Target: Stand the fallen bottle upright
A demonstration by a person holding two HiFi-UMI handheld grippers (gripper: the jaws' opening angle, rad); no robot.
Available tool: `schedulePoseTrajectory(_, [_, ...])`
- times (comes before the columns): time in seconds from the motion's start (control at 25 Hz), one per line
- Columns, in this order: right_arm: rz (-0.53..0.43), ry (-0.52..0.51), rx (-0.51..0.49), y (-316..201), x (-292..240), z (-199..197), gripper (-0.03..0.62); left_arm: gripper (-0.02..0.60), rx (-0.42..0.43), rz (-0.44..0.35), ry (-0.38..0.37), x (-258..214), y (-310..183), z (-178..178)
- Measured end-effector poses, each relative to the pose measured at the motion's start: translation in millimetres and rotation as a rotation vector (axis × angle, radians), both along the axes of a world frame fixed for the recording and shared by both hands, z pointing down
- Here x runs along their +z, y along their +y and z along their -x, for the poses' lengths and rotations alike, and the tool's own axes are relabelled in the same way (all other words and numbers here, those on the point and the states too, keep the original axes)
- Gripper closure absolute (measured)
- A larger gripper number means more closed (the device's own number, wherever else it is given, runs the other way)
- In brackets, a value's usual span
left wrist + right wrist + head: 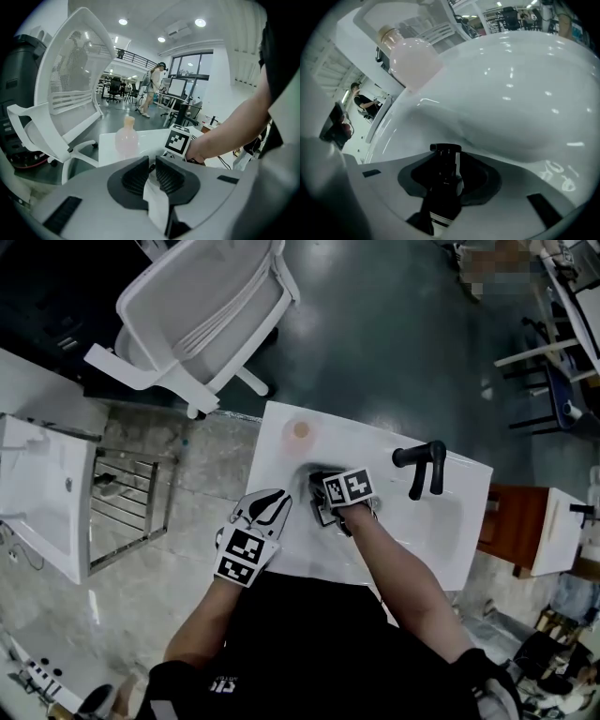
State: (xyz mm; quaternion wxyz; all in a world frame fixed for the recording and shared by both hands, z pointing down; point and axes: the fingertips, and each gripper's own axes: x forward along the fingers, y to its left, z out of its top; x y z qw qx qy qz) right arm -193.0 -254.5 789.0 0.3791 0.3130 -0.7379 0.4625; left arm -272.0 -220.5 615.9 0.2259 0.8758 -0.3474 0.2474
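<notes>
A white washbasin fills the middle of the head view, with a white office chair on the dark floor at the upper left. A black faucet stands on the basin's upper right edge.

The right forearm runs bare from the lower right up toward the centre. It is stretched out over the bowl, with the wrist tipped steeply down. The left forearm comes up from the bottom edge and is bent in close to the body, stopping at the basin's lower left rim.

The right gripper points down into the bowl. Its jaws are set fairly wide around a black pump bottle. The bottle lies lengthwise between the pads, pump head pointing away, and the pads appear to be against its sides.

The left gripper sits over the lower left rim, aimed toward the upper right. Its jaws are drawn almost together with nothing between them, and only a sliver of white basin shows through the gap.

A pale pink bottle with a tan cap stands upright on the basin's upper left corner, well apart from both grippers.
</notes>
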Motion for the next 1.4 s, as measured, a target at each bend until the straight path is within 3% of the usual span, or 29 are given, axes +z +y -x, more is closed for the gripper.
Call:
schedulePoseTrajectory(0.28, [-0.170, -0.209, -0.077, 25.5, -49.9, -8.3, 0.494, 0.525, 0.000, -0.017, -0.006, -13.3, 14.5, -22.9])
schedulePoseTrajectory(0.56, [-0.274, -0.287, -0.137, 54.7, -77.4, -42.9, 0.502, 0.526, -0.022, -0.031, -0.017, -23.3, 27.6, -54.0])
schedulePoseTrajectory(0.76, [-0.371, -0.330, -0.104, 67.9, -103.6, -70.4, 0.499, 0.526, 0.000, -0.038, -0.034, -30.2, 42.1, -75.6])
schedulePoseTrajectory(0.92, [-0.440, -0.289, -0.110, 74.6, -116.0, -89.6, 0.499, 0.528, 0.014, -0.049, -0.037, -36.7, 46.5, -93.1])
schedulePoseTrajectory(1.16, [-0.518, -0.282, 0.016, 91.5, -138.8, -145.4, 0.499, 0.528, 0.088, -0.085, -0.048, -45.5, 55.5, -131.3])
schedulePoseTrajectory(1.4, [-0.617, -0.212, 0.168, 109.1, -182.6, -238.8, 0.499, 0.528, 0.188, -0.101, -0.009, -59.7, 66.4, -197.8])
